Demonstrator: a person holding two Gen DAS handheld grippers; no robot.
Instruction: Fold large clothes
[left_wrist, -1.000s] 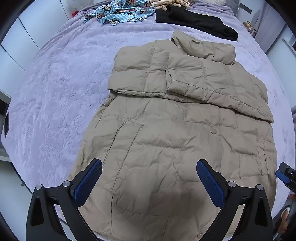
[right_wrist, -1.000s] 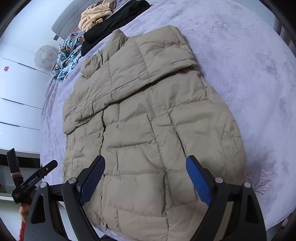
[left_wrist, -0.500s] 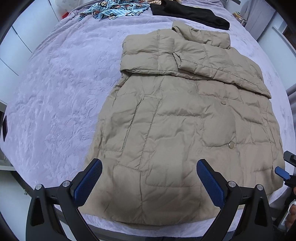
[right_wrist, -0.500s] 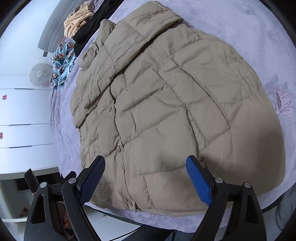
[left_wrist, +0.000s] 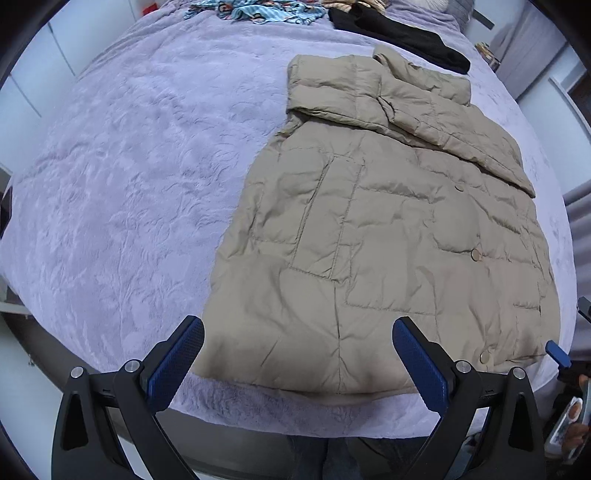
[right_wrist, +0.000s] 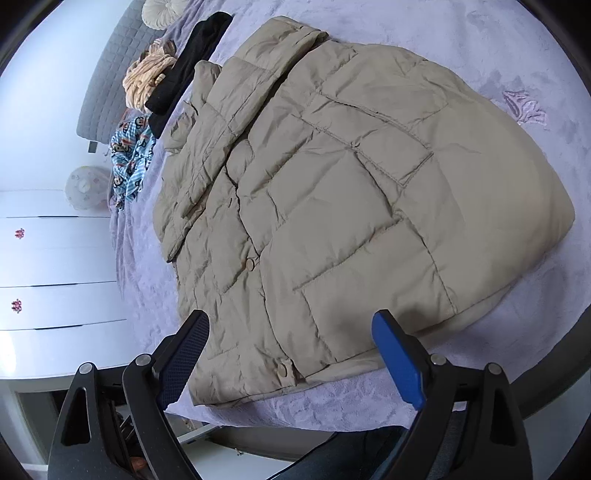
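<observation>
- Jacket (left_wrist: 388, 236), tan and quilted, lying flat on the lilac bed (left_wrist: 122, 177), sleeves folded across the chest, hem nearest at 6 o'clock.
- Left tool (left_wrist: 297, 363) hovering over the hem, jaws spread wide, gripping nothing.
- Right tool (right_wrist: 290, 356) hanging above the hem corner, jaws having just been opening, now fully apart, nothing between them.
- Black garment (left_wrist: 399, 35) and patterned cloth (left_wrist: 255, 9) lying beyond the collar at 12 o'clock.

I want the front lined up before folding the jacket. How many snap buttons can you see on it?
3 on the jacket in the left wrist view: one mid-chest, one lower, one near the hem. Others may be hidden under the folded sleeves.
</observation>
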